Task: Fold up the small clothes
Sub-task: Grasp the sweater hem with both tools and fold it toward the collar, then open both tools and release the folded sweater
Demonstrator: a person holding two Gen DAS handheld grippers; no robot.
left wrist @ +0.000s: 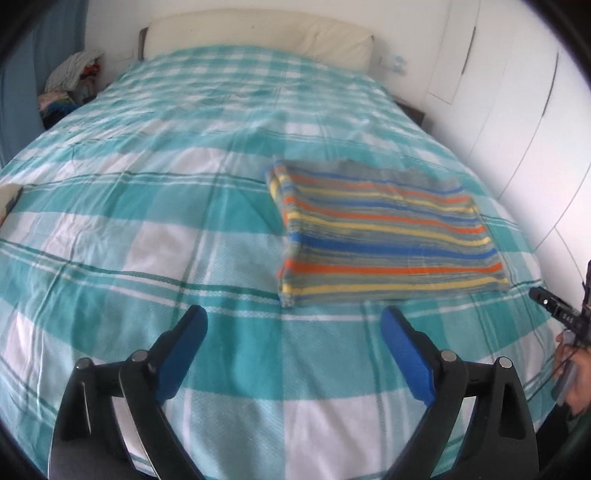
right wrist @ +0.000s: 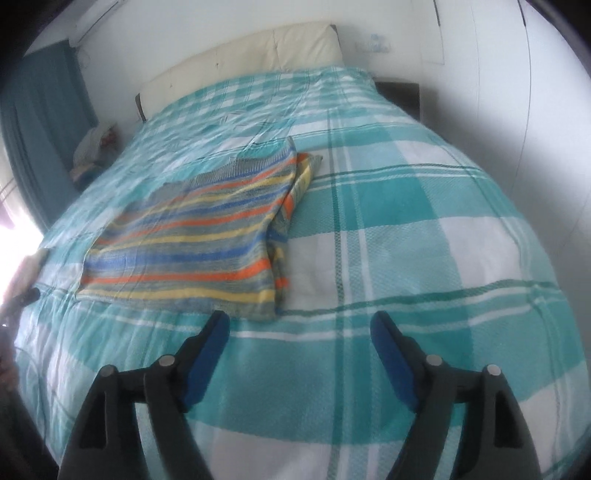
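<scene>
A striped garment (left wrist: 384, 229) in grey, orange, yellow and blue lies folded flat on the teal and white checked bedspread (left wrist: 147, 221). In the left wrist view it is ahead and to the right of my left gripper (left wrist: 293, 317), which is open and empty above the bed. In the right wrist view the garment (right wrist: 192, 236) is ahead and to the left of my right gripper (right wrist: 299, 323), also open and empty. The right gripper's tip also shows at the right edge of the left wrist view (left wrist: 554, 308).
A cream headboard (left wrist: 258, 33) stands at the far end of the bed. A pile of clothes (left wrist: 70, 81) sits beside the bed at the far left. White wardrobe doors (left wrist: 517, 110) run along the right. A teal curtain (right wrist: 40, 110) hangs at the left.
</scene>
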